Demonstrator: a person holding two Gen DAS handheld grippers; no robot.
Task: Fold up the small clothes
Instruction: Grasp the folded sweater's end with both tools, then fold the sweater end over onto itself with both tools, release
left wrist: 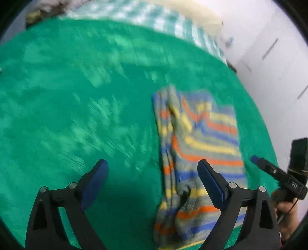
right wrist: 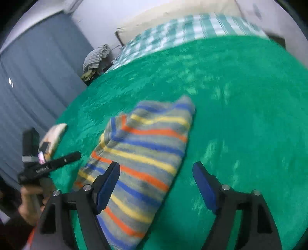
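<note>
Green blanket [left wrist: 77, 115] left bare and passable on most sides; only the striped garment [right wrist: 146, 153] is laid across it.

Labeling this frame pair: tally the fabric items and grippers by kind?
Striped garment, lying on the blanket: 1
Green blanket: 1
Checked sheet beyond the blanket: 1
Cream pillow at the far end: 1
Heap of clothes beside the bed: 1
Grippers, left gripper and right gripper, both open: 2
Total: 7
</note>
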